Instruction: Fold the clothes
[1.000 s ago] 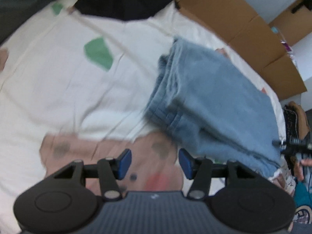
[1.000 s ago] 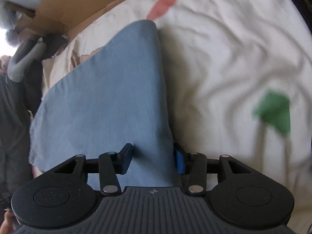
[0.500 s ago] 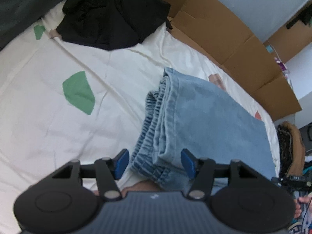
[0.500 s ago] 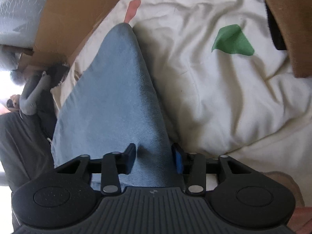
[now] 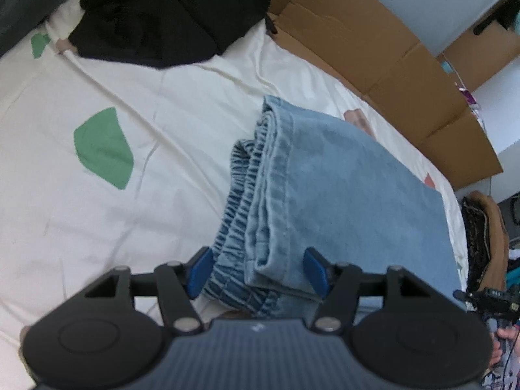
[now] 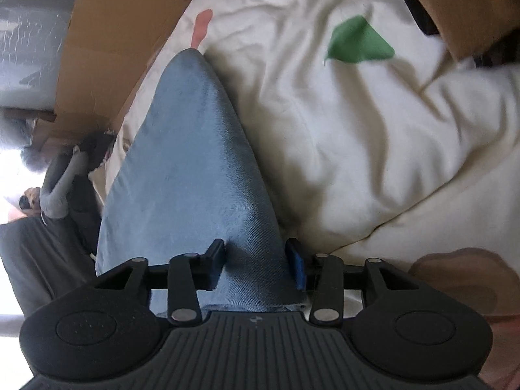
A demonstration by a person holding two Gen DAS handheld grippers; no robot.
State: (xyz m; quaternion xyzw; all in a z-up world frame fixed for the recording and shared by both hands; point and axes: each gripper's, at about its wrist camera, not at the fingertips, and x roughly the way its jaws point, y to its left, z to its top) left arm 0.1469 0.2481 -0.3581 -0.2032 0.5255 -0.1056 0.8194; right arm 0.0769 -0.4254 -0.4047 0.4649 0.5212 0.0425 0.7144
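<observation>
Lay folded in layers on the cream bedsheet (image 5: pixel 182 123): light-blue jeans (image 5: pixel 341 188), long axis running away from both grippers, elastic waistband stacked at the left edge. Straddled the near waistband corner, left gripper (image 5: pixel 258 271) spread wide. Straddled the near fold, right gripper (image 6: pixel 256 265) parted, cloth between, grip uncertain.

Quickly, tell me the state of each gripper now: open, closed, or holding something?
Left gripper: open, jaws either side of the folded jeans, at the waistband end.
Right gripper: open, jaws astride the jeans' other end, not clamped.
</observation>
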